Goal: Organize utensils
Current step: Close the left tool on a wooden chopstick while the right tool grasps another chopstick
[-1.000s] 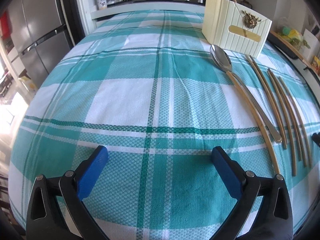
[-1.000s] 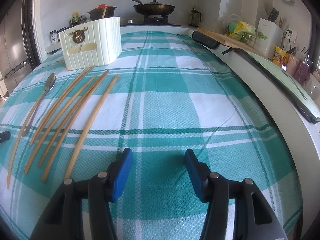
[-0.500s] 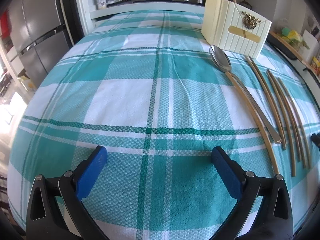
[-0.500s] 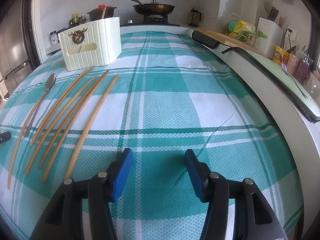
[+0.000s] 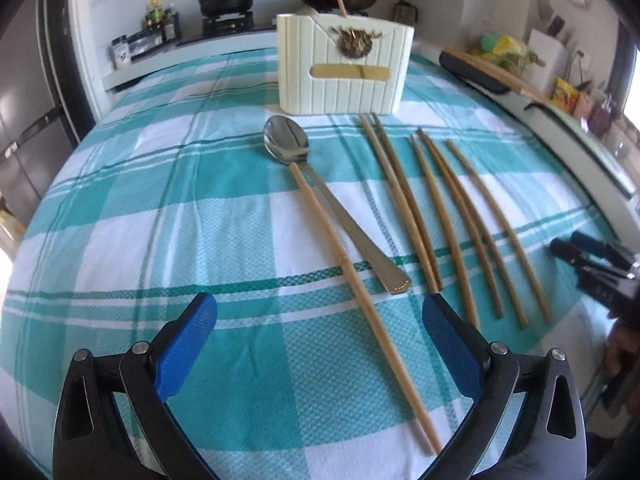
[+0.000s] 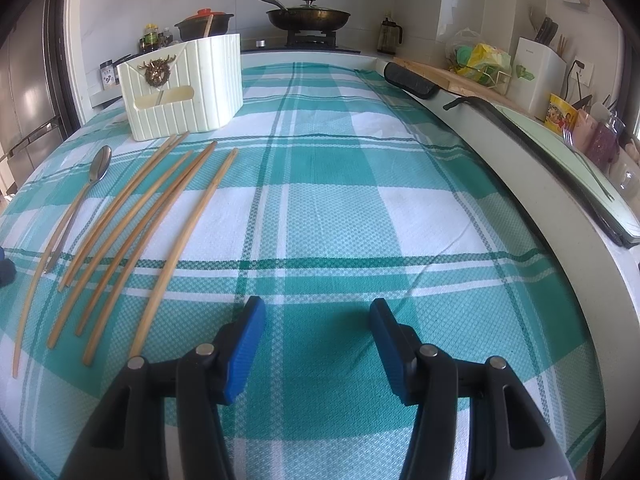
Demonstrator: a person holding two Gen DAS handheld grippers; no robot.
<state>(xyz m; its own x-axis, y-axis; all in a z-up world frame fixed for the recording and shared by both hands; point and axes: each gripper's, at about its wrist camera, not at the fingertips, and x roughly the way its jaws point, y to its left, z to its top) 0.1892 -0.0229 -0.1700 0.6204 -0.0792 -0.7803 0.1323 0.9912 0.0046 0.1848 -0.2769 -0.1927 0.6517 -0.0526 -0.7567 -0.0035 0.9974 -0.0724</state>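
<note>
**Colleague:** What do you have on the left side?

**Me:** My left gripper (image 5: 316, 320) is spread wide, blue fingers (image 5: 186, 344) empty, low over the checked tablecloth (image 5: 160, 208) on the desk. One long wooden chopstick (image 5: 352, 280) runs right between the fingers, but neither pad touches it. Its far end lies against the neck of the metal spoon (image 5: 320, 196), whose bowl points toward the cream utensil holder (image 5: 344, 68). The spoon's handle angles off to the right of that chopstick.

**Colleague:** And the other sticks?

**Me:** Five more chopsticks (image 5: 448, 216) lie in a loose fan to the right of the spoon. The two nearest it lie pressed together as a pair; the next two cross near their far ends; the last lies just apart. My right finger tip sits just beside the near end of the pair. One more stick stands upright inside the holder.

**Colleague:** Right side?

**Me:** My right gripper (image 6: 318, 312) is also open, less widely, with nothing between its fingers (image 6: 248, 340), over bare cloth. The fan of chopsticks (image 6: 160, 216) sits to its left, the nearest stick ending just beside the left finger. The spoon (image 6: 86, 196) is farther left, and the holder (image 6: 184, 84) stands at the far ends of the sticks, upright, near the stove end of the desk.
</note>
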